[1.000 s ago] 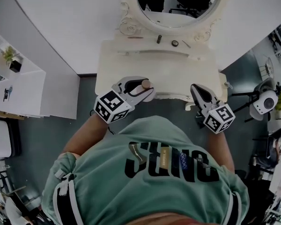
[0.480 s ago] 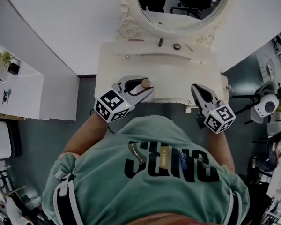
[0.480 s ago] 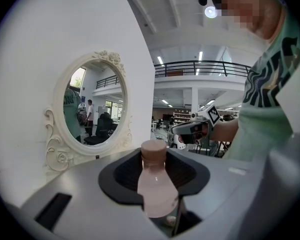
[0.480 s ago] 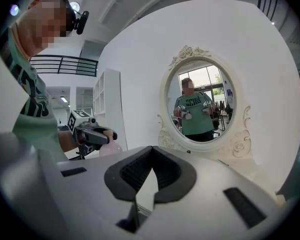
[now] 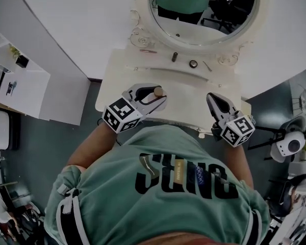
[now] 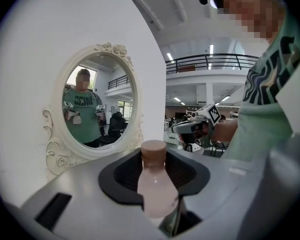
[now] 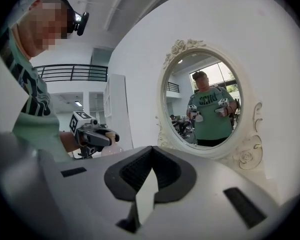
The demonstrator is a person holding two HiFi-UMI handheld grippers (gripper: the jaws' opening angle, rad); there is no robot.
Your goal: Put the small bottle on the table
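The small bottle (image 5: 158, 92) has a pale pink body and a brown cap. My left gripper (image 5: 155, 97) is shut on its body and holds it upright over the near left part of the white dressing table (image 5: 194, 88). In the left gripper view the bottle (image 6: 155, 184) stands between the dark pads, cap up. My right gripper (image 5: 214, 100) hovers at the table's near right edge. Its jaws are shut with nothing in them (image 7: 149, 179). Each gripper shows in the other's view: the right gripper (image 6: 192, 129) and the left gripper (image 7: 97, 136) with the bottle.
An oval mirror (image 5: 204, 9) in an ornate white frame stands at the back of the table. On the ledge below it lie a small dark cylinder (image 5: 174, 56), a round item (image 5: 193, 64) and a thin stick (image 5: 147, 50). White shelving (image 5: 20, 91) stands left and a white device on a tripod (image 5: 285, 144) right.
Both grippers keep their places and the bottle stays held. The head view has shifted, so the mirror and table sit a little lower in the picture.
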